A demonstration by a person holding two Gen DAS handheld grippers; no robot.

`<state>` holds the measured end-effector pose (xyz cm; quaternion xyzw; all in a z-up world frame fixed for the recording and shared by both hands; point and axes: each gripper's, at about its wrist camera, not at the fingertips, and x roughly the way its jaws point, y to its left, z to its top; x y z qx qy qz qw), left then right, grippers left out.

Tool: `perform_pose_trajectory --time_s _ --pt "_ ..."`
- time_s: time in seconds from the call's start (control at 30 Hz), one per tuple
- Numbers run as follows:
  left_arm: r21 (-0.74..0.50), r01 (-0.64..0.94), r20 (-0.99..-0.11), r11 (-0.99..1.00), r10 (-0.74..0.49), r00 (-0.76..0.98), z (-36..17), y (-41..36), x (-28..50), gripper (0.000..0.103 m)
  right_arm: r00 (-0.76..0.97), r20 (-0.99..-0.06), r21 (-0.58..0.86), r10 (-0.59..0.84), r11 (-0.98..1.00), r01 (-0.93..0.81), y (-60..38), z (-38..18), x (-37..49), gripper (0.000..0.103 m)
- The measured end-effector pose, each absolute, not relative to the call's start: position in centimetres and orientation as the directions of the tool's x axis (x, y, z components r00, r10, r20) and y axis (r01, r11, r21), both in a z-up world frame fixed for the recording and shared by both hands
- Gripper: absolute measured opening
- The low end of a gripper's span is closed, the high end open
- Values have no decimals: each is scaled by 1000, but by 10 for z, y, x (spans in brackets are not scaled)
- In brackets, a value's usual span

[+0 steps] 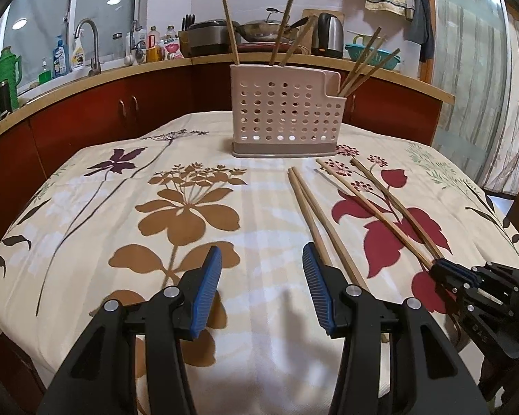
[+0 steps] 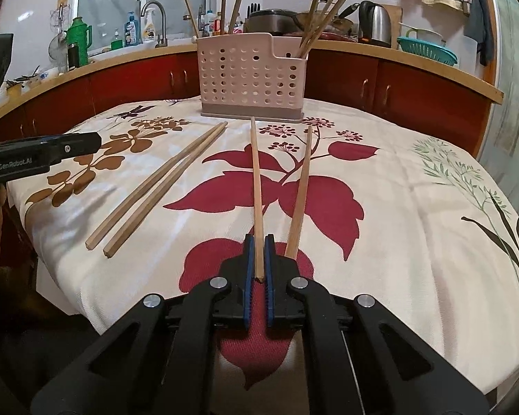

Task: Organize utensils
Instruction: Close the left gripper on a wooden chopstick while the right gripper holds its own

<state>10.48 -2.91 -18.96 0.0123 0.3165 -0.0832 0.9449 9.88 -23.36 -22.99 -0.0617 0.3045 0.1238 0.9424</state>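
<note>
A pink perforated utensil holder (image 2: 251,76) stands at the far side of the table with several chopsticks upright in its two ends; the left wrist view shows the holder (image 1: 285,114) too. My right gripper (image 2: 258,242) is shut on the near end of one wooden chopstick (image 2: 256,180) that lies pointing toward the holder. A second chopstick (image 2: 302,186) lies just right of it, its near end beside the right finger. A pair of chopsticks (image 2: 162,186) lies loose to the left. My left gripper (image 1: 262,269) hovers open over the cloth with nothing between its fingers, the pair of chopsticks (image 1: 311,207) at its right.
The table has a floral cloth (image 2: 415,207) and its near edge drops off close under both grippers. Behind it runs a kitchen counter (image 1: 155,65) with a sink tap, bottles, a kettle and a wok. The left gripper's body (image 2: 41,155) shows at the left of the right wrist view.
</note>
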Motion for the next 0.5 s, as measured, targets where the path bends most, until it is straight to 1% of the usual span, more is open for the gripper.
perform_pose_trajectory --time_s 0.1,0.33,0.5 --pt "-35 184 -607 982 -167 777 -191 -35 102 49 791 -586 -57 178 964 -259 -233 -230 97 6" --pt "-28 256 -634 966 -215 742 -202 -60 93 49 794 -584 -45 170 970 -241 -238 -230 95 6" --pt "-1 276 -671 961 -205 712 -220 -70 93 49 795 -581 -34 175 971 -238 -240 -230 94 6"
